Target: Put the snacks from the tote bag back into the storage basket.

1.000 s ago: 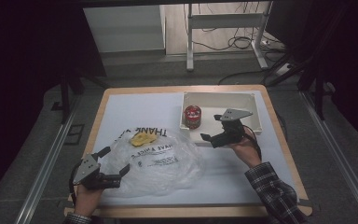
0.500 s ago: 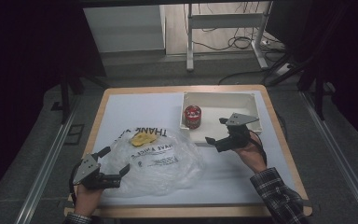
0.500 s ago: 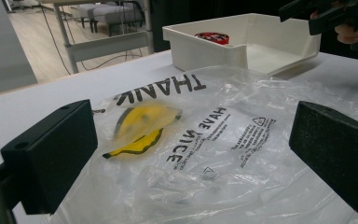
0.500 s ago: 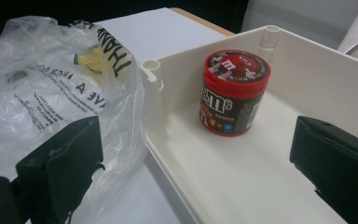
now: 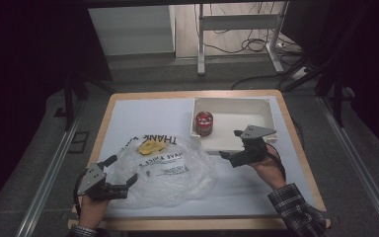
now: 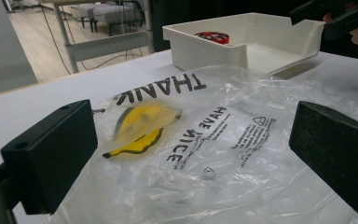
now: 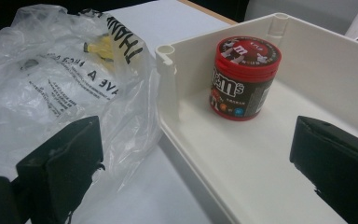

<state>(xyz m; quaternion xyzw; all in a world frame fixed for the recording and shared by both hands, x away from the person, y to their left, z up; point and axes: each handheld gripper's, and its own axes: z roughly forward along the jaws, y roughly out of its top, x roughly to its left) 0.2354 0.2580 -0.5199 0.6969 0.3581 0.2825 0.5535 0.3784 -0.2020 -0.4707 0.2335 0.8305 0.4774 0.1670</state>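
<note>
1. Our right tongs (image 5: 233,146), jaws spread, have drawn back from the tray (image 5: 256,109); the candy jar (image 5: 204,123) stands inside, ahead of them, apparently delivered.
2. Our left tongs (image 5: 118,175), spread, hover at the plastic bag (image 5: 168,165).

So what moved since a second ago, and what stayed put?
The right gripper drew back from over the white tray toward the person and a bit to the right; it now sits at the tray's near edge, jaws open and empty. Nothing was grabbed or let go. The left gripper stayed at the plastic bag, jaws open. The red candy tub stayed in the tray, and the yellow thing stayed in the bag.
</note>
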